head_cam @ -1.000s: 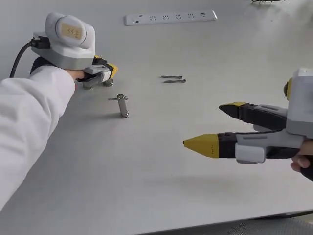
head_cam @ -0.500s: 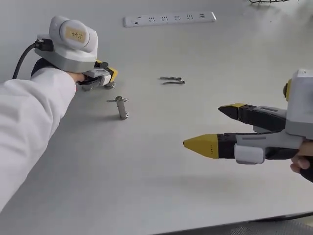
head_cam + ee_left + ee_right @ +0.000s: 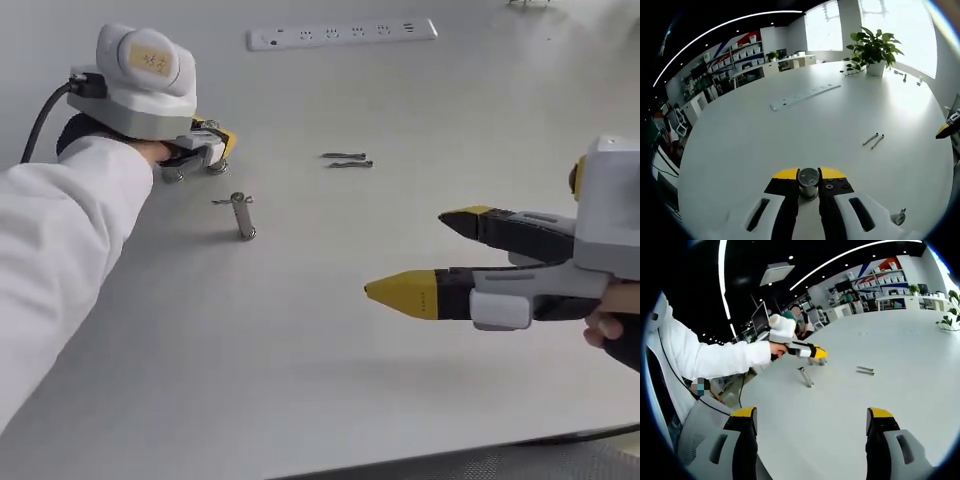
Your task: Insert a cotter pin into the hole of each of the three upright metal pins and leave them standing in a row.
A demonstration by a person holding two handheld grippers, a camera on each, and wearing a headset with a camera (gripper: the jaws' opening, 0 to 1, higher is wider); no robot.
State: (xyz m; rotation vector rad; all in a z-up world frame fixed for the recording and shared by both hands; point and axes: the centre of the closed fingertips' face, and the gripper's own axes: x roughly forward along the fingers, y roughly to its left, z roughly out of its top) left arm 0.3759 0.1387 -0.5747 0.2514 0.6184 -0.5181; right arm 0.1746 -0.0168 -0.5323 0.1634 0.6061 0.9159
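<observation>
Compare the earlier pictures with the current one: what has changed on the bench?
Nothing visibly moved; the slight shift is the camera's. The left hand-held gripper stays shut on a metal pin, the right hand-held gripper open, two cotter pins loose.

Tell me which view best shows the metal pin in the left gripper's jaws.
Left gripper view: the metal pin stands between the left gripper's yellow tips, round top clear. In the head view the gripper hides most of it; the right gripper view shows it tiny and far.
</observation>
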